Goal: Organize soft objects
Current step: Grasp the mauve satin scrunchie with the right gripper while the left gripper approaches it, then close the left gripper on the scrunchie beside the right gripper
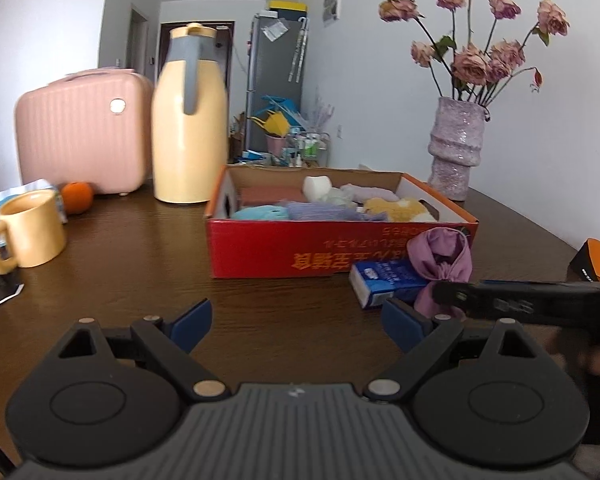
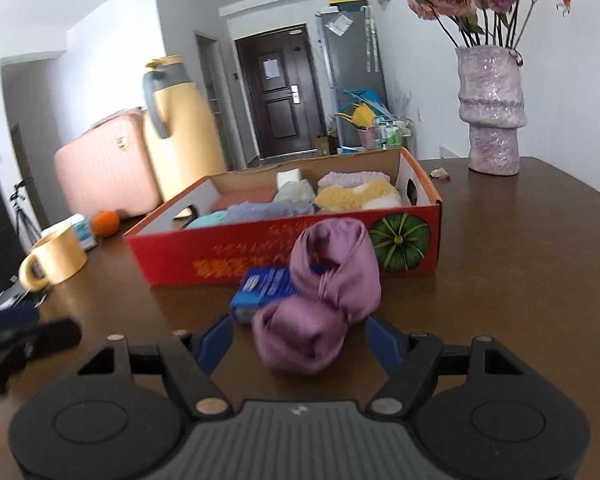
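A purple satin pouch lies crumpled on the dark wooden table, leaning on a blue tissue packet in front of a red cardboard box. The box holds several soft items, among them a fuzzy yellow one. My right gripper is open with the pouch between its blue fingers; the left pad stands off the cloth. My left gripper is open over bare table, with nothing between its fingers. In the left wrist view the pouch and packet sit beside the box, with a finger of the right gripper reaching the pouch.
A yellow mug, an orange, a tall yellow thermos and a pink suitcase stand at the left. A purple vase of dried roses stands at the back right. An orange-and-black object sits at the right edge.
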`<action>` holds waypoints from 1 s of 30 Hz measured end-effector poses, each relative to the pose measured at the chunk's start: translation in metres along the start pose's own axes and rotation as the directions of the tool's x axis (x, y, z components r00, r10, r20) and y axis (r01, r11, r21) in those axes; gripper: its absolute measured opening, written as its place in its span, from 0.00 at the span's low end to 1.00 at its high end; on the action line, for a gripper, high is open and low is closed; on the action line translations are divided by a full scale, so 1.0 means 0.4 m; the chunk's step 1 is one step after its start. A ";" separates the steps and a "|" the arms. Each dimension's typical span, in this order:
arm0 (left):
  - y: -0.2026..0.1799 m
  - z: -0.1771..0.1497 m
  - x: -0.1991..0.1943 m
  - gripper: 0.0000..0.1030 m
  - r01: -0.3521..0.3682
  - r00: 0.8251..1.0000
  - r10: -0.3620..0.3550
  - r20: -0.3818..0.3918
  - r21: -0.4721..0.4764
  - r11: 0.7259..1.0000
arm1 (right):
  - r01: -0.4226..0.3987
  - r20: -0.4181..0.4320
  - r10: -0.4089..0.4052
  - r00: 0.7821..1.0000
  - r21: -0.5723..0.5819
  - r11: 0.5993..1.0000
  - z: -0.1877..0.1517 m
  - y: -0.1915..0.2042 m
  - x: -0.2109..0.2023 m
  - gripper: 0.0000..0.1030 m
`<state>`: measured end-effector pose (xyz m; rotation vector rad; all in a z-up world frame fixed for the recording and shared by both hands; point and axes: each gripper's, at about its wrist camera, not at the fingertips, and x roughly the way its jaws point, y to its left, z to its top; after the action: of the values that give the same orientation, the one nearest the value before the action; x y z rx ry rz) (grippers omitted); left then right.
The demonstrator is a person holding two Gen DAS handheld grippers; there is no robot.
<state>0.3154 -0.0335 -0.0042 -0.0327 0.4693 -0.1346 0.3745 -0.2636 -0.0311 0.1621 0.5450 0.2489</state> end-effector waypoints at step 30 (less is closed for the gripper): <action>0.054 -0.058 0.011 0.46 0.200 0.960 -0.234 -0.156 -0.209 0.957 | -0.219 -0.039 0.216 0.976 -0.133 0.967 -0.090 0.003 -0.147 0.42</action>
<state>0.3115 -0.0126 -0.0282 -0.2638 0.6574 -0.3108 0.3069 -0.2757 -0.0322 0.0856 0.5329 0.5015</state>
